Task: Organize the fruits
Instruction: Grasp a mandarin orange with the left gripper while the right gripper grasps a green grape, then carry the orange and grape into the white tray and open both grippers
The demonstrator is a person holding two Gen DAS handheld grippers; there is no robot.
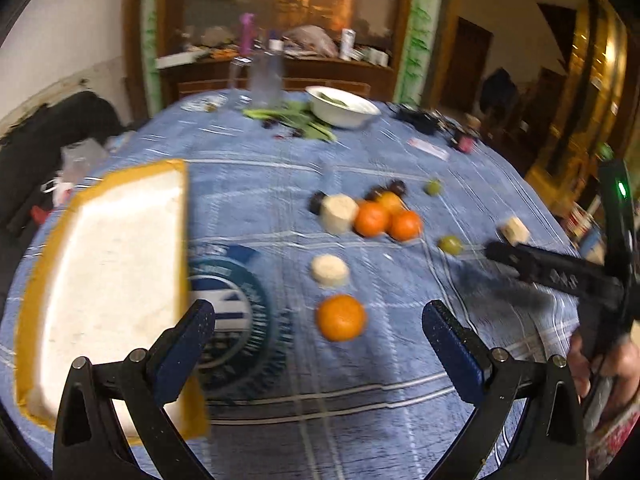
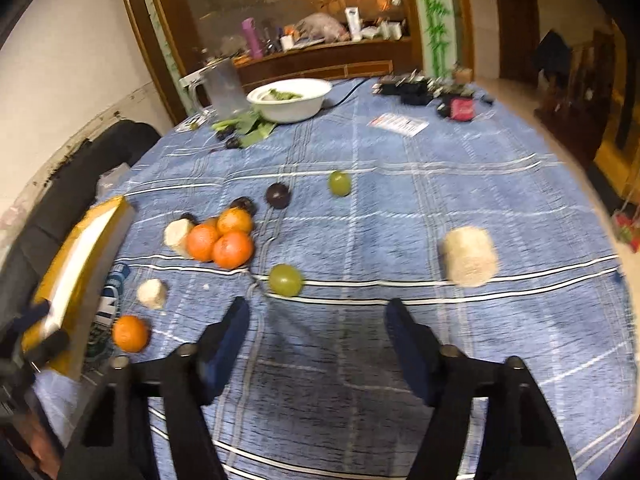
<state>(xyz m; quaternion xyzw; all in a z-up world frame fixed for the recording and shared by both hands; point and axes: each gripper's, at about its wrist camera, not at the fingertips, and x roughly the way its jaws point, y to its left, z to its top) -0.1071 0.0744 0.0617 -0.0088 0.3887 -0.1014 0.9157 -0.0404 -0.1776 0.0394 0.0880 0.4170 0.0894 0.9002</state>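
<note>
Fruits lie scattered on the blue checked tablecloth. A lone orange lies just ahead of my open, empty left gripper. A cluster of oranges sits with dark plums and a pale cut piece. Another pale piece lies nearer. Green fruits lie to the right. A white foam tray in a yellow wrapper is at left. My right gripper is open and empty, just short of a green fruit; a pale piece lies to its right.
A white bowl with greens, leafy stalks and a clear jug stand at the far side. Small dark items and a card lie far right. A black bag sits at left. The right gripper's body shows at right.
</note>
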